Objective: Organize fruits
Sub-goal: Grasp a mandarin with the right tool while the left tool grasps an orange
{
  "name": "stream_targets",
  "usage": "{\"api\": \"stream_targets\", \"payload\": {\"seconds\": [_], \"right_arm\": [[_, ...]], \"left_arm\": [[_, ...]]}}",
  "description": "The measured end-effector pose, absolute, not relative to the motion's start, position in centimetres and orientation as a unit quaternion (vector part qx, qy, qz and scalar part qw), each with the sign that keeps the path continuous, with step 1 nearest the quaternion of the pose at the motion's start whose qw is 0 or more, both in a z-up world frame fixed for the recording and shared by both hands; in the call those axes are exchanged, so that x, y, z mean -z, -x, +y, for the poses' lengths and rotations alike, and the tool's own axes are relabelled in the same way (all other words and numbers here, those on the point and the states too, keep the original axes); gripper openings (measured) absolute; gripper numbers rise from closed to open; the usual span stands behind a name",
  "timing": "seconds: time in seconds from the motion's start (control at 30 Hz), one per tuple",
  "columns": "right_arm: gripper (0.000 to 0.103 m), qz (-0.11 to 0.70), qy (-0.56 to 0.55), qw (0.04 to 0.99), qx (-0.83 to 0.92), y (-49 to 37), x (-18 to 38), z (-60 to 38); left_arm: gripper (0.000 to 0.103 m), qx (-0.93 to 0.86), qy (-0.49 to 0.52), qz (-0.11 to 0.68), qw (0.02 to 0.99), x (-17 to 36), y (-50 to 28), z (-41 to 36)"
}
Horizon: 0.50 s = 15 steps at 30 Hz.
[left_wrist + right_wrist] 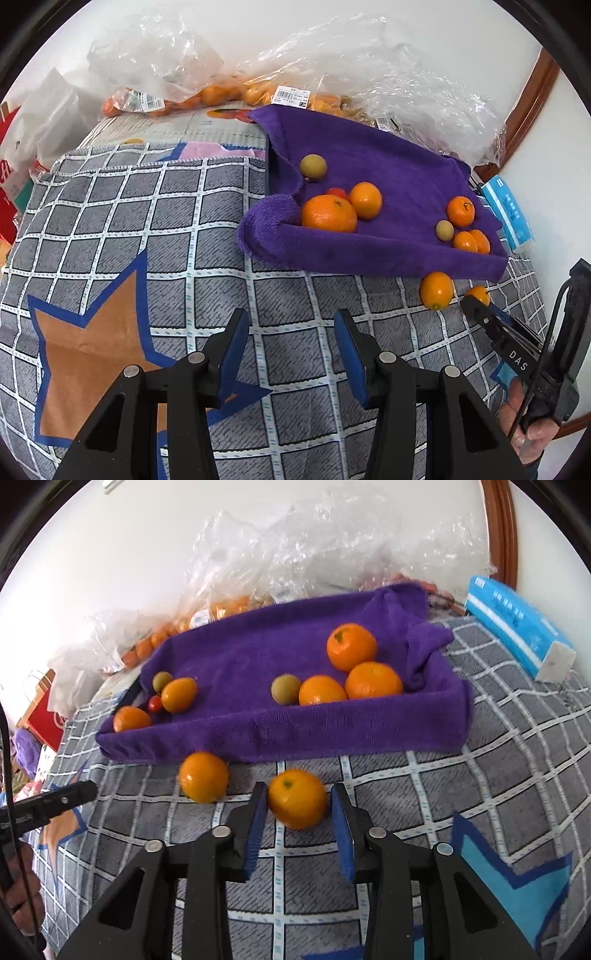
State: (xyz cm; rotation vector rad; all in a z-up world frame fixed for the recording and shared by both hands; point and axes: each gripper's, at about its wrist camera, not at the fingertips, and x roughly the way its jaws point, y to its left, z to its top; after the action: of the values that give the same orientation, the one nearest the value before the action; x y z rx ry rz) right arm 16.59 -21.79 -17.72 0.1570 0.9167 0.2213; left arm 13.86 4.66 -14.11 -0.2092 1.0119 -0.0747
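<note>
- A small orange [297,798] sits on the checked cloth [498,760], just in front of the purple towel [258,657], and it lies right between the fingers of the right gripper [297,805].
- That gripper's blue pads [256,830] flank the fruit on either side; the left pad looks to be touching it, while a sliver of gap shows at the right pad, so I cannot tell whether the fruit is truly clamped.
- A second loose orange [204,776] rests on the cloth just to its left, also outside the towel.
- On the towel, which lines a shallow tray shape, lie more oranges: a cluster of three [373,679] near the right end with a greenish round fruit [286,689] beside them.
- Toward the towel's left end are an oval orange fruit [179,694], a small red fruit [155,702], another greenish one [162,681] and an orange [131,719] at the corner.
- The left gripper [291,354] hovers above the checked cloth, its jaws spread wide with nothing between them, well apart from the towel.
- Behind the towel, clear plastic bags [295,546] of more oranges are heaped against the wall, and a blue tissue pack [517,627] lies at the right.
</note>
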Motion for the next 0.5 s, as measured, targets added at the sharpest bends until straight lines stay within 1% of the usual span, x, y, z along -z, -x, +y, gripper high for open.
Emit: {"api": "stream_targets", "payload": {"seconds": [0.2,0.37,0.5], "right_arm": [[0.032,0.412,-0.072,0.904,-0.091,-15.2,16.2,-23.6],[0.032,0.403,-0.092,0.907,-0.076,-13.5,15.4,-27.3],[0.032,0.403,-0.090,0.909,-0.060,-12.6,15.6,-28.9]], "left_arm": [[0.046,0.071,0.088,0.483,0.868,14.3,-14.8,0.9],[0.046,0.113,0.064,0.482,0.866,14.4,-15.5,-3.9],[0.046,0.127,0.054,0.483,0.864,14.4,-16.4,-6.3]]}}
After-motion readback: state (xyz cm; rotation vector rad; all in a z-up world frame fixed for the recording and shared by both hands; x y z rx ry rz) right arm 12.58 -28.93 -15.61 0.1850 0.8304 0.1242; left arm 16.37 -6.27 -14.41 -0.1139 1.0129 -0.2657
